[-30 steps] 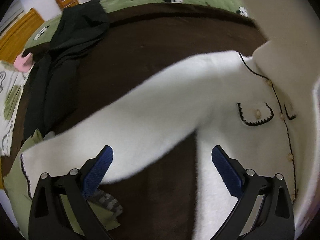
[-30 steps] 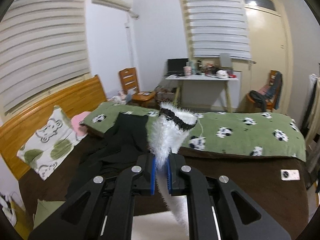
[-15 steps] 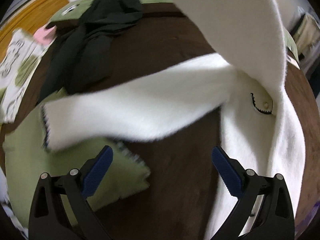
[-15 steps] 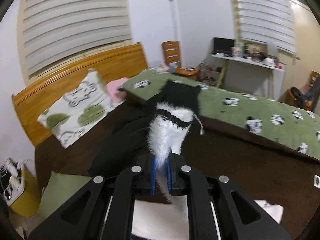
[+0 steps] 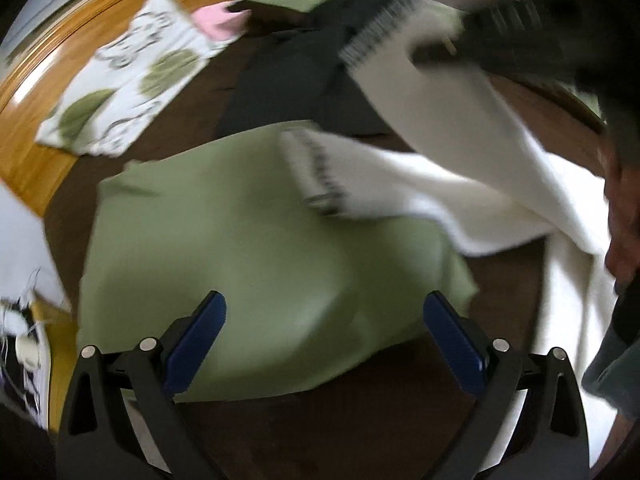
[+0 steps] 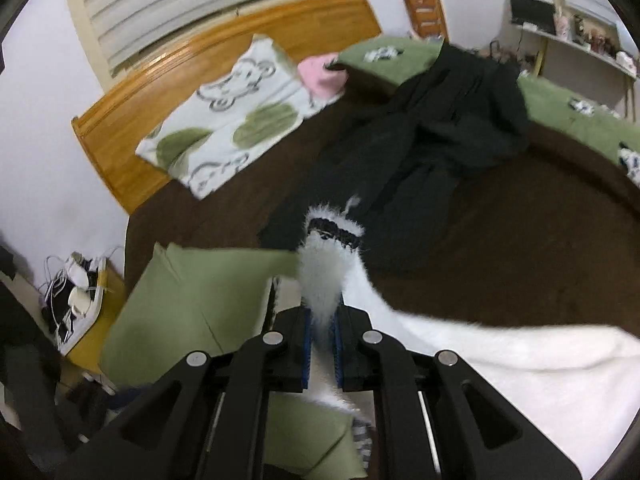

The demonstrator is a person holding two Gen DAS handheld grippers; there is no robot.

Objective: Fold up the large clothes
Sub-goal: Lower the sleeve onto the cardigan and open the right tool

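Note:
A fluffy white cardigan with black trim lies on the brown bed. My right gripper (image 6: 321, 348) is shut on one white sleeve (image 6: 322, 276) just below its black-trimmed cuff (image 6: 334, 234), holding it up. In the left wrist view that raised sleeve (image 5: 436, 96) crosses above the other sleeve (image 5: 400, 184), whose cuff (image 5: 316, 176) rests on a green cloth. My left gripper (image 5: 324, 340) is open and empty, hovering above the green cloth (image 5: 248, 256), short of the lower cuff.
A black garment (image 6: 432, 128) lies heaped on the brown bedspread (image 6: 520, 248). A bear-print pillow (image 6: 236, 116) and a pink item (image 6: 322, 74) lie by the wooden headboard (image 6: 208, 56). Cables and small things sit on a side stand (image 6: 76, 288).
My left gripper swung left from the cardigan body to over the green cloth. My right gripper carried the raised sleeve leftward and tilted down toward the bed.

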